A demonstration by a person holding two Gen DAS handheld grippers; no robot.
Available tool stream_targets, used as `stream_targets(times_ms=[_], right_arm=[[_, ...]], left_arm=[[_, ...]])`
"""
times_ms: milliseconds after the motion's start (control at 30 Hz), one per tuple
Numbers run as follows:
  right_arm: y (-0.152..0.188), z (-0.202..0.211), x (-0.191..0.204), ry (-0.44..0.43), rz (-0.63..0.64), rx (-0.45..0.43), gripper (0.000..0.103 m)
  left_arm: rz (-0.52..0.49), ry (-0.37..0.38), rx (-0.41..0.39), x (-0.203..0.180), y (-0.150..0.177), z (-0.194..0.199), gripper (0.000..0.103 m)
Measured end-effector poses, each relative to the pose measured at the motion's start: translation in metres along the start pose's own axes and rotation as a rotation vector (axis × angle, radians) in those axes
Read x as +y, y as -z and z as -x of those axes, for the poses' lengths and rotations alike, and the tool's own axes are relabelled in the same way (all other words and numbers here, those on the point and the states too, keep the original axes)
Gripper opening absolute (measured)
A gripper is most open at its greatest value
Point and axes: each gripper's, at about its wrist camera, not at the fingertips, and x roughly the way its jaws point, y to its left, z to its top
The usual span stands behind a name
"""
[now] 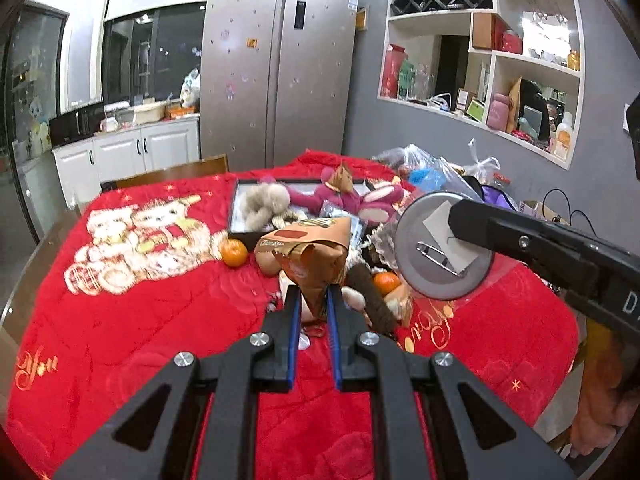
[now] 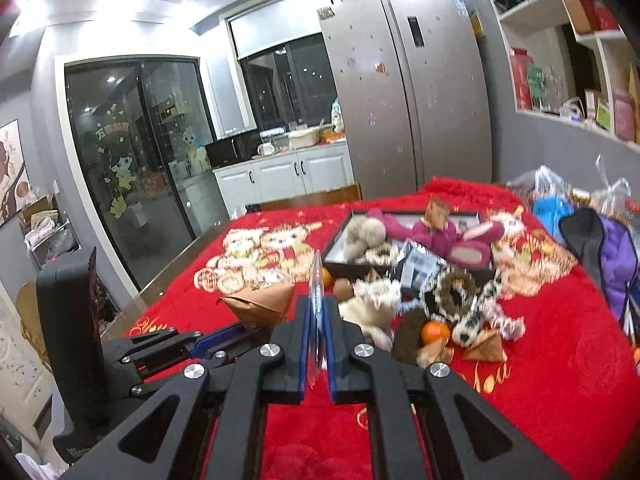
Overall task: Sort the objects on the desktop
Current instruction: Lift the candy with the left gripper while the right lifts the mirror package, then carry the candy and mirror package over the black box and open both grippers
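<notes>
My left gripper [image 1: 313, 300] is shut on a brown paper snack bag [image 1: 316, 258] and holds it above the red table cover [image 1: 160, 312]. My right gripper [image 2: 318, 312] is shut on a round silver badge, seen edge-on in its own view [image 2: 317, 292] and face-on, with its safety pin, in the left wrist view [image 1: 436, 252]. The right gripper's body [image 1: 560, 256] enters from the right. The left gripper [image 2: 224, 340] with the bag [image 2: 260, 304] shows at lower left in the right wrist view.
A black tray [image 1: 236, 216] at the back holds a beige plush [image 1: 264, 204] and a pink plush [image 1: 344, 196]. Oranges [image 1: 234, 252], a spotted plush [image 2: 468, 308] and a white plush [image 2: 372, 304] lie mid-table. Bags [image 2: 600, 248] crowd the right side.
</notes>
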Motion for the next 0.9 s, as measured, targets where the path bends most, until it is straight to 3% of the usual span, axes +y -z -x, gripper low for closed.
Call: stream_targets(times_ms=[433,667,900], right_arm=[[-0.03,-0.004,0.022,0.02,0.019,-0.035,0.007],[-0.039,-0.027,0.02,0.073,0.034,-0.027,0.007],[-0.067,-0.069,0.008,0.108,0.062,-0.015,0.007]], left_arm=[[0.015,-0.022,-0.057,0.019,-0.028,0.001,0.013],[0.034,-0.055,-0.018,0.038,-0.045,-0.031,0.013],[0.065,-0.067,0.009,0.062,-0.091,-0.083,0.013]])
